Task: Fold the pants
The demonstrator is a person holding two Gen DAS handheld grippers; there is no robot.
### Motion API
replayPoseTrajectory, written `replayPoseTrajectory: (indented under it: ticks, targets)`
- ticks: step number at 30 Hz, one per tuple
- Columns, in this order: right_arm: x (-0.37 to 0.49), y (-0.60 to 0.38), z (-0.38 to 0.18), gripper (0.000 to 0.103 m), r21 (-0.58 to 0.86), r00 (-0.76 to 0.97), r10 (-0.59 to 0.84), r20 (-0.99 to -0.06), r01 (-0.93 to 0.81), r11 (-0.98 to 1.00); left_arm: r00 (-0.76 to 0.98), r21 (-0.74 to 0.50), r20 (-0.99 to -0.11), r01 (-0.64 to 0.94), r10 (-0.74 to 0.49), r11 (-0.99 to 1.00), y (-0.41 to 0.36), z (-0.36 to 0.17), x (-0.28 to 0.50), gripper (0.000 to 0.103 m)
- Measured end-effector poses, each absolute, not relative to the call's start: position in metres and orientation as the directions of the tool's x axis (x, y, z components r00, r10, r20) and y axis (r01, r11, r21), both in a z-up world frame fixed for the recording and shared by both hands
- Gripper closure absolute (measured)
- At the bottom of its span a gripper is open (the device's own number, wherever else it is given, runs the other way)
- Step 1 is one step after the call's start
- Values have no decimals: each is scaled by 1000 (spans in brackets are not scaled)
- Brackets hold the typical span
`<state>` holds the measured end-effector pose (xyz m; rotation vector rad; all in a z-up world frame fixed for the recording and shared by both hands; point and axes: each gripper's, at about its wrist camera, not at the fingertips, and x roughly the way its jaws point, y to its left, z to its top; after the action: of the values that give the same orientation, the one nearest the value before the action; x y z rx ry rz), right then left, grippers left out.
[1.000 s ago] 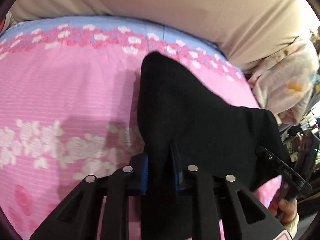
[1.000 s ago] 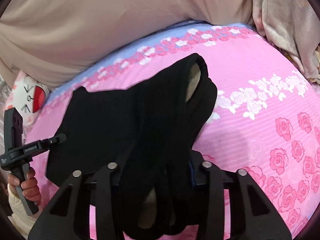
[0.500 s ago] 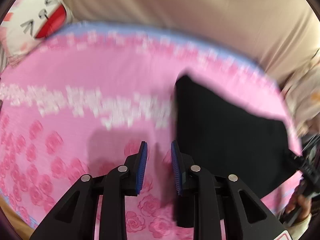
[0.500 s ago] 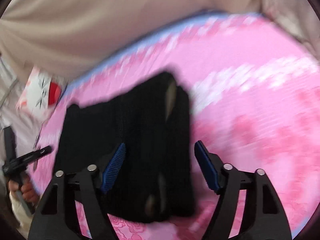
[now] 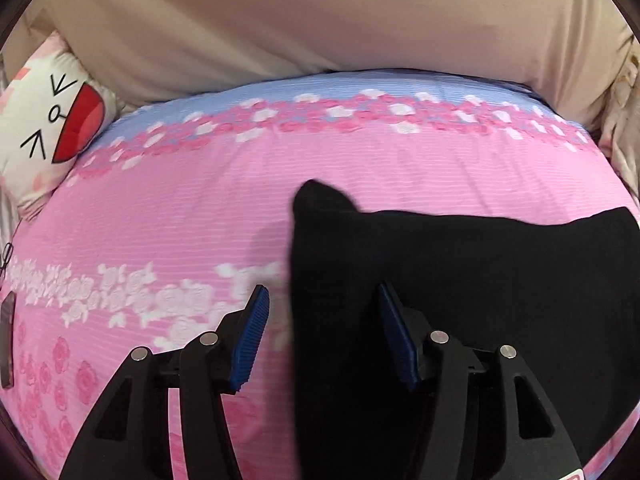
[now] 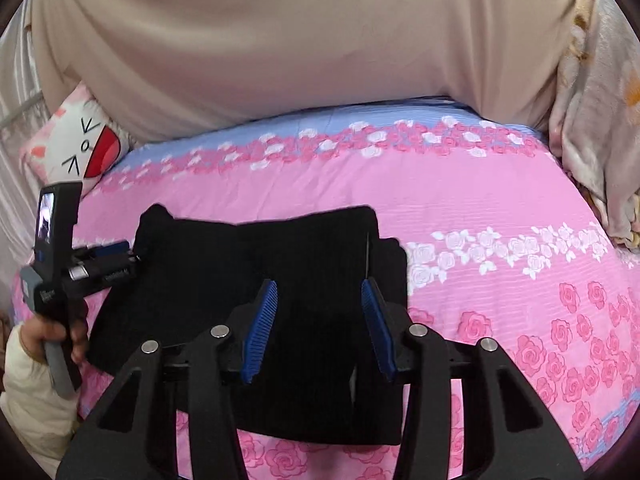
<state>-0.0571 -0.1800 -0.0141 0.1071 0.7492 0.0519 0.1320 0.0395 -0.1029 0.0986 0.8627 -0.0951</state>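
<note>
Both tongs, left (image 5: 320,328) and right (image 6: 318,320), gape empty above the folded pants (image 6: 256,280). Pants lie flat on the bedspread (image 6: 500,200), apparently released so the fold settles.

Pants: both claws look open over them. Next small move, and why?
Probably bring the left claw down on the pants' left edge to start another fold. Both claws are open and hold nothing, the right claw sits over the middle of the cloth, and the pants lie flat on the pink sheet, one corner poking out.
</note>
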Motion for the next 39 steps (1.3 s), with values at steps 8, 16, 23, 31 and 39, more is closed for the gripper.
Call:
replayPoseTrajectory:
  ticks: [8,16,23,31,39]
  targets:
    - [-15,-142,-59,59,58,650,85,-755,-62,996,695,-19,-714,96,-81,995,66,-66,99,48]
    - [10,-107,-68,51,-15,614,63,-787,-121,993,698,111,-713,21,65,994,67,-65,110,45]
    - [9,-61,-26,49,-14,674,150,-724,-233,972,680,132,-725,-20,110,991,79,-73,119,44]
    - [48,-1,-60,44,-61,618,154,-771,-312,948,679,190,-710,-67,184,980,99,-70,114,44]
    - [71,58,-94,38,-162,622,123,-773,-382,910,656,150,-723,-159,218,976,142,-71,109,43]
